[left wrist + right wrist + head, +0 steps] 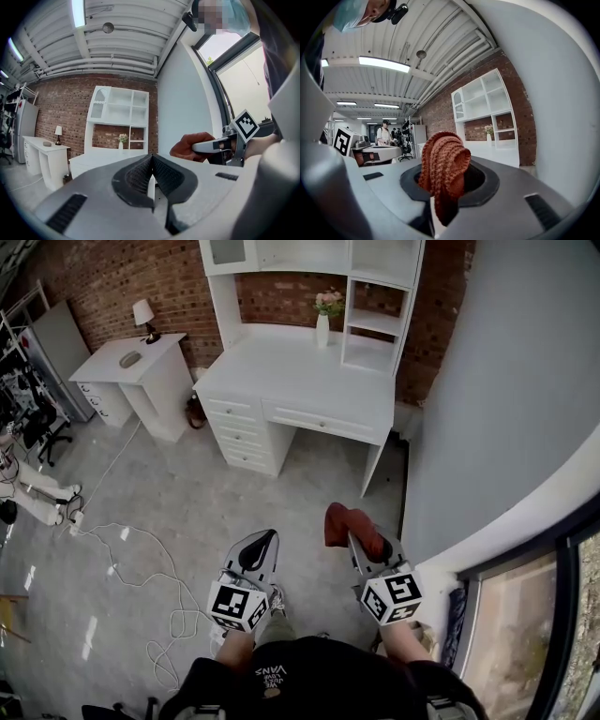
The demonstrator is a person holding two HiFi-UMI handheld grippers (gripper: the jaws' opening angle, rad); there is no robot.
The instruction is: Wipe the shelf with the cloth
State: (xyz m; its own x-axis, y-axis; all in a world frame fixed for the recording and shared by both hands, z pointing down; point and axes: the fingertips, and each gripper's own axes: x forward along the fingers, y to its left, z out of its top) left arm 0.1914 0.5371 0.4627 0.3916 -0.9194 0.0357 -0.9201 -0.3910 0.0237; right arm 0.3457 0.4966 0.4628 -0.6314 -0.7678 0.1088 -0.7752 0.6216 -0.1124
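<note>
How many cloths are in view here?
1. A rust-red knitted cloth is clamped in the right tongs, held over the floor short of the white desk. The left tongs are shut and empty. Another could be hidden out of frame.

A studio workspace dressed as a home study: brick wall [112, 282], white bench [300, 381] with shelves [375, 322], flower vase [322, 331], lamp [143, 313], loose cable [141, 549] across the grey floor [187, 493], strip lights [377, 64] overhead.
</note>
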